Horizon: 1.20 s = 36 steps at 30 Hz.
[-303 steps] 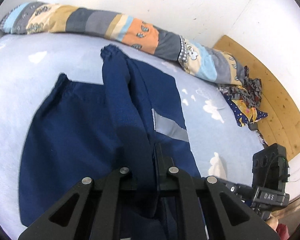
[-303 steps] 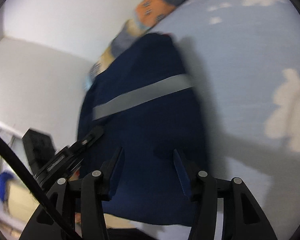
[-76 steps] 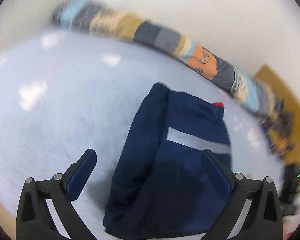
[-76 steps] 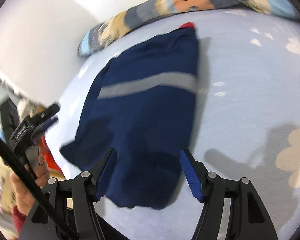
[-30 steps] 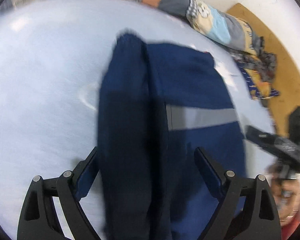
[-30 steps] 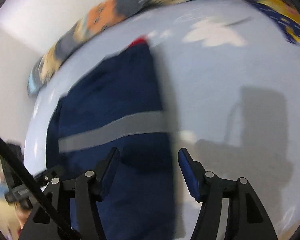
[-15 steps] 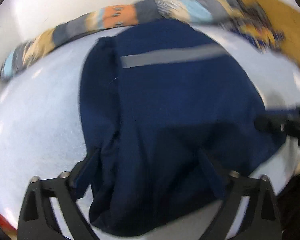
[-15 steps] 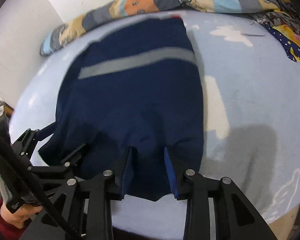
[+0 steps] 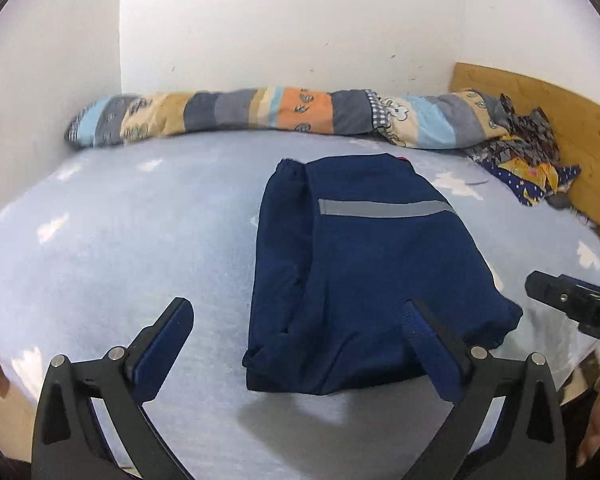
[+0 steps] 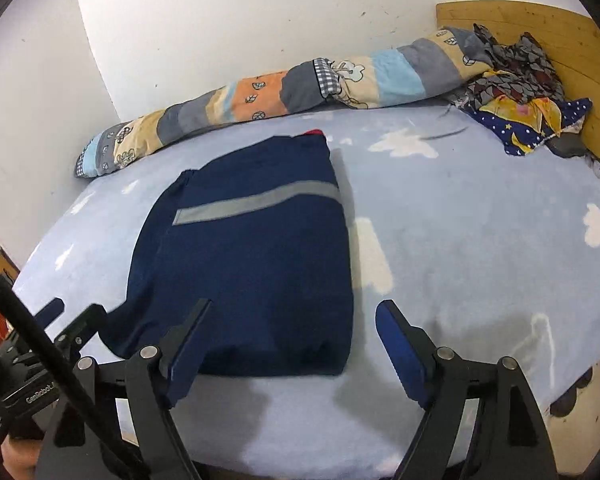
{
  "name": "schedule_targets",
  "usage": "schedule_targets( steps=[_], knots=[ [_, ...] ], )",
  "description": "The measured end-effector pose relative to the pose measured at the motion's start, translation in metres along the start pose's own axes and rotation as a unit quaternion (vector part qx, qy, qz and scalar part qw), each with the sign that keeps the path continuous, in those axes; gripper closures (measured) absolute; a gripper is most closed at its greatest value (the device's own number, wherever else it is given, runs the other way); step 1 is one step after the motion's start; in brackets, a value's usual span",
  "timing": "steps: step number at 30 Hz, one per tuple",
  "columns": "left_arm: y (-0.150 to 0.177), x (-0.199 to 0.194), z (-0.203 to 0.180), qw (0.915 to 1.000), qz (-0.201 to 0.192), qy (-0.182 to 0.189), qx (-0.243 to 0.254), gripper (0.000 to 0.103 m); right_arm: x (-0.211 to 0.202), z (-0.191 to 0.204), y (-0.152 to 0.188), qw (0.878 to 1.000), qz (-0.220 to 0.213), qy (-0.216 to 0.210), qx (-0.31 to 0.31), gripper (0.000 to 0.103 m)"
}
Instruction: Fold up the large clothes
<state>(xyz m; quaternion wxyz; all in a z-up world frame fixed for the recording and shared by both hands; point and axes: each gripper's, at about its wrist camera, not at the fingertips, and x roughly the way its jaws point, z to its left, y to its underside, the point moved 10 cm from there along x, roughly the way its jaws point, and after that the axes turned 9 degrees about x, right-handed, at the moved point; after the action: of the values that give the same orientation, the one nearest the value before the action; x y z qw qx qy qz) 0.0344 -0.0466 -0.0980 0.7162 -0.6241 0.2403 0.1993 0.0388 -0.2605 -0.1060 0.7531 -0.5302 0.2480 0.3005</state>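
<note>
Both the left hand-held gripper (image 9: pixel 296 344) and right hand-held gripper (image 10: pixel 292 340) now hover spread apart, backed off the folded navy garment (image 9: pixel 364 272) on the bed (image 9: pixel 120 248).

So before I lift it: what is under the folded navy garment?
The navy garment lies flat on the light blue bedsheet, which shows all round it. Whatever lies directly beneath is covered; only a red bit peeks out at its far edge.

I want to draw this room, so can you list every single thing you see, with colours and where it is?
Folded navy garment with grey reflective stripe: one, dark blue, middle of bed.
Light blue bedsheet with white cloud shapes: one, covering the bed.
Long patchwork bolster pillow: one, orange, grey, beige, blue, along the back wall.
Crumpled patterned clothes pile: one, navy, yellow, grey, far right corner.
Wooden headboard: one, tan, right.
White walls: behind.
Left gripper: open, above the near hem.
Right gripper: open.
</note>
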Motion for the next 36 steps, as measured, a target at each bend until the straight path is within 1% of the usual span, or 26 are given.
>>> schedule_targets(
  steps=[1, 2, 4, 6, 7, 10, 16, 22, 36],
  knots=[
    [-0.002, 0.003, -0.004, 0.9998, 0.0, -0.016, 0.015, 0.0, -0.002, 0.001, 0.002, 1.0, -0.003, 0.01, -0.002, 0.017],
    [-0.002, 0.006, -0.004, 0.9992, 0.004, -0.03, 0.026, 0.0, -0.002, 0.002, 0.002, 1.0, -0.005, 0.017, -0.007, 0.015],
    [-0.002, 0.014, -0.006, 0.9977, 0.02, -0.053, 0.037, 0.0, 0.0, 0.007, -0.001, 0.999, -0.008, 0.03, -0.018, 0.013],
    [0.002, 0.019, -0.003, 0.9975, 0.031, -0.055, 0.033, 0.0, -0.002, 0.007, -0.003, 0.999, -0.017, 0.041, -0.028, 0.011],
    [0.003, 0.021, -0.002, 0.9976, 0.034, -0.054, 0.028, 0.0, -0.003, 0.008, -0.004, 0.998, -0.019, 0.042, -0.03, 0.01],
    [0.006, 0.024, 0.003, 0.9966, 0.041, -0.067, 0.027, 0.0, -0.005, 0.014, -0.003, 0.998, -0.02, 0.039, -0.038, 0.01],
    [0.005, 0.019, 0.011, 0.9955, 0.035, -0.085, 0.023, 0.0, -0.006, 0.018, -0.001, 0.998, -0.021, 0.043, -0.052, 0.01],
    [0.005, 0.017, 0.011, 0.9952, 0.038, -0.086, 0.029, 0.0, -0.009, 0.019, -0.001, 0.997, -0.025, 0.047, -0.059, 0.01],
    [0.003, 0.013, 0.013, 0.9959, 0.036, -0.081, 0.017, 0.0, -0.008, 0.022, 0.0, 0.996, -0.025, 0.048, -0.069, 0.01]
  ],
)
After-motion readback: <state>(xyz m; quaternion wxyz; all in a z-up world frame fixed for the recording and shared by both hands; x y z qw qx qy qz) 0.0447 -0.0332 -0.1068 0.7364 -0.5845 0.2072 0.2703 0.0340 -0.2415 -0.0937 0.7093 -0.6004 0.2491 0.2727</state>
